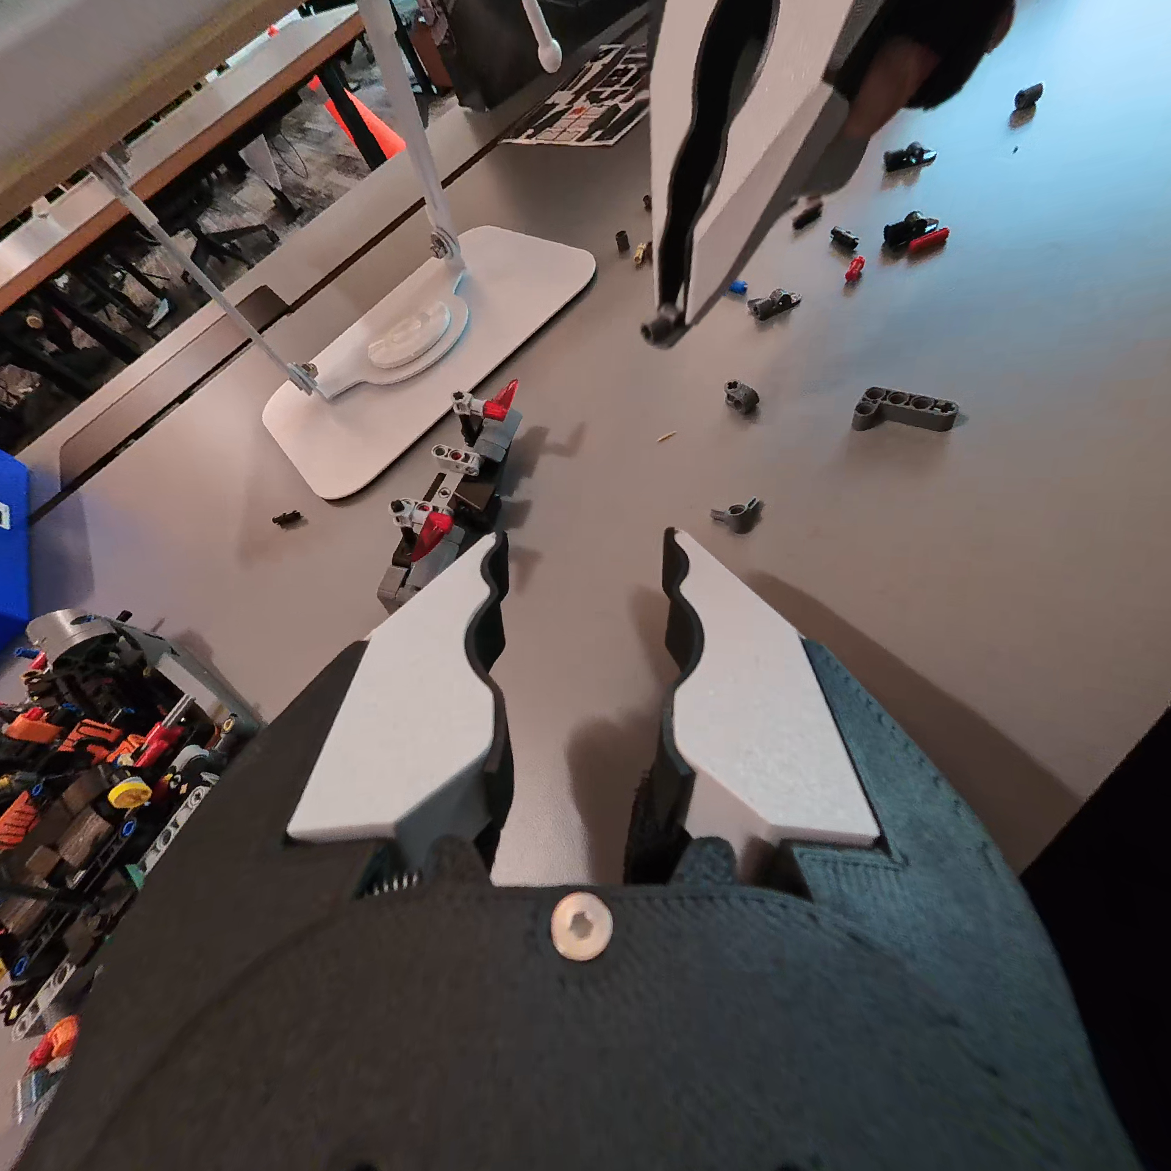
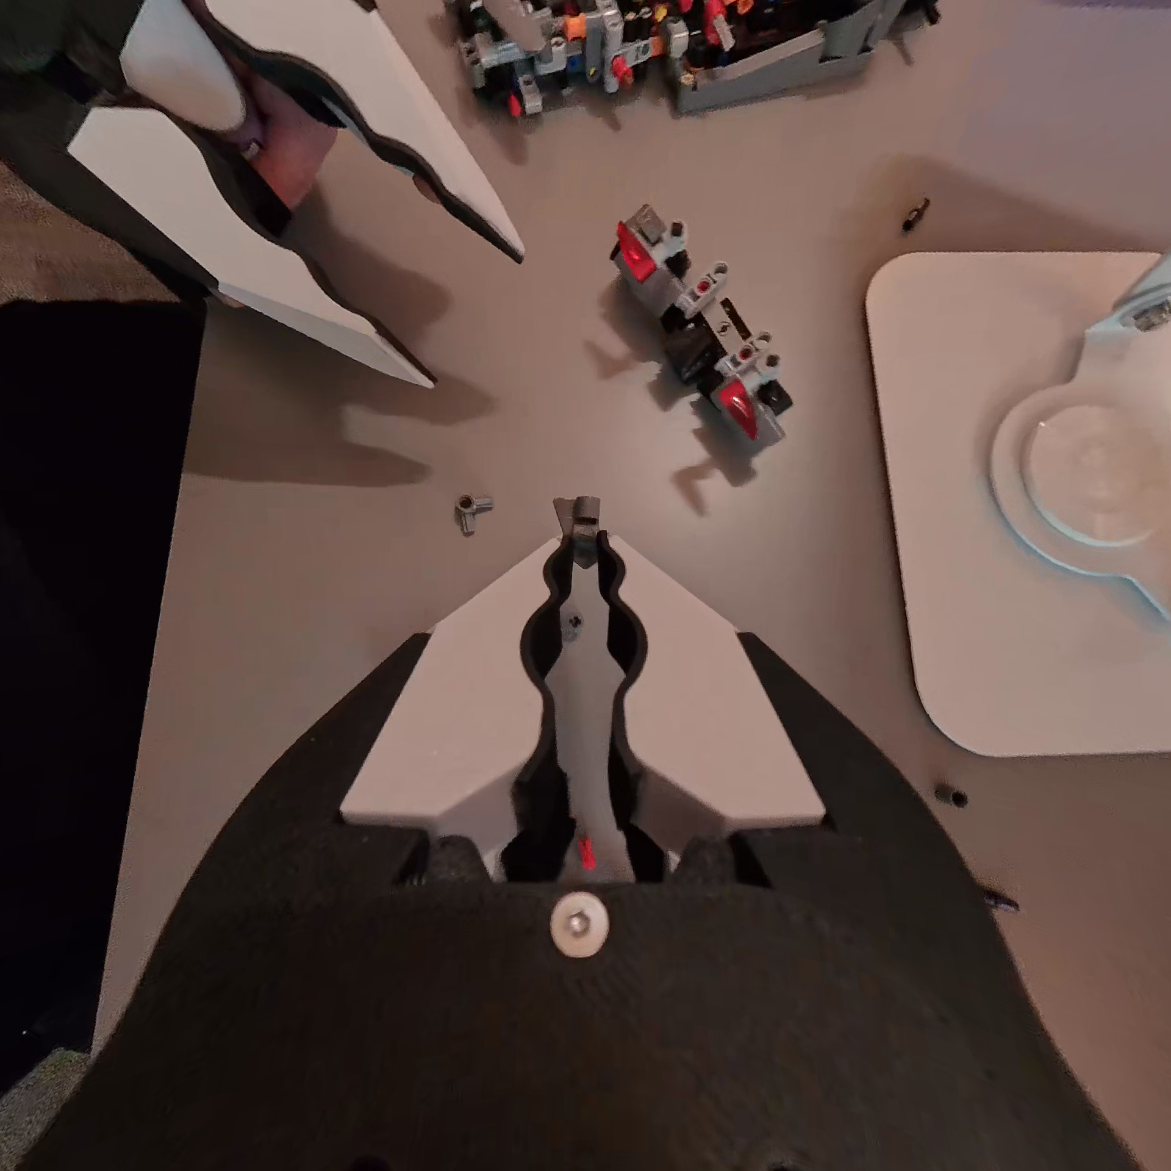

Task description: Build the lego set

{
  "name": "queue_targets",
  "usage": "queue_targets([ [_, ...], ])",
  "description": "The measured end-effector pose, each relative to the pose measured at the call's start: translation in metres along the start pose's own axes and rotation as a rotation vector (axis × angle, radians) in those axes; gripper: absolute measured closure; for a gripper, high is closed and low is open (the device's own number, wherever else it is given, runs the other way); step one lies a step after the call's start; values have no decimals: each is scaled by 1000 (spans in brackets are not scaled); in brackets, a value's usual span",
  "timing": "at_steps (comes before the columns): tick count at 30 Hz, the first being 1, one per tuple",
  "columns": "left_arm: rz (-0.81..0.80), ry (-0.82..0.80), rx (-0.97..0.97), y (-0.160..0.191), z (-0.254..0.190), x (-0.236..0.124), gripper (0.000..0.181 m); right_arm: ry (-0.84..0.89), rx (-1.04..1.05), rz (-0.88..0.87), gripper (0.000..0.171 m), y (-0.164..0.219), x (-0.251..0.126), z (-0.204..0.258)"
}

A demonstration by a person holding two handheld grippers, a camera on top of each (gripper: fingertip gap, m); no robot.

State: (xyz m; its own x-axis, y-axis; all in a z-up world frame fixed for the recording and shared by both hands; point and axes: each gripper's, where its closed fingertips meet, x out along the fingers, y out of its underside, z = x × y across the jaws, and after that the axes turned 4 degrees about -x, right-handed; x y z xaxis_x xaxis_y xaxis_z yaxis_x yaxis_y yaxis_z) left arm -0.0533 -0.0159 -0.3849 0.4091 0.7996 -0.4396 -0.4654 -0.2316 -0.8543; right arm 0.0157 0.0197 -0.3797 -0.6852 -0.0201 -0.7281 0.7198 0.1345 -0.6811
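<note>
The left gripper (image 1: 584, 538) is hovering wide open, holding nothing, over the grey table (image 1: 950, 602). The right gripper (image 2: 582, 538) is pinching a small grey piece (image 2: 584, 513); the half-built model (image 2: 703, 329) is lying at one o'clock from it.

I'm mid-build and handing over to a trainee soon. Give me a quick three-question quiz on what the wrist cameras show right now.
1. True or false: the left gripper is clamped on a piece.
2. What does the right gripper pinch at its tips? A) a red pin B) a small grey connector C) a yellow wheel
3. Fill in: the grey, black and red sub-assembly lies on the table between the left gripper and the white ____.

Key
1. False: its jaws stand apart with only bare table between them.
2. B
3. stand base
</note>
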Motion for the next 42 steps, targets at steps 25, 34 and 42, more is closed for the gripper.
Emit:
queue_targets([
  [25,19,-30,-29,9,15,-1,136,-18,117,75,147,47,-25,0],
  [34,26,-44,-7,10,15,-3,137,113,100,114,143,69,-23,-12],
  [42,35,-37,1,12,17,1,138,90,167,135,144,91,-40,-12],
])
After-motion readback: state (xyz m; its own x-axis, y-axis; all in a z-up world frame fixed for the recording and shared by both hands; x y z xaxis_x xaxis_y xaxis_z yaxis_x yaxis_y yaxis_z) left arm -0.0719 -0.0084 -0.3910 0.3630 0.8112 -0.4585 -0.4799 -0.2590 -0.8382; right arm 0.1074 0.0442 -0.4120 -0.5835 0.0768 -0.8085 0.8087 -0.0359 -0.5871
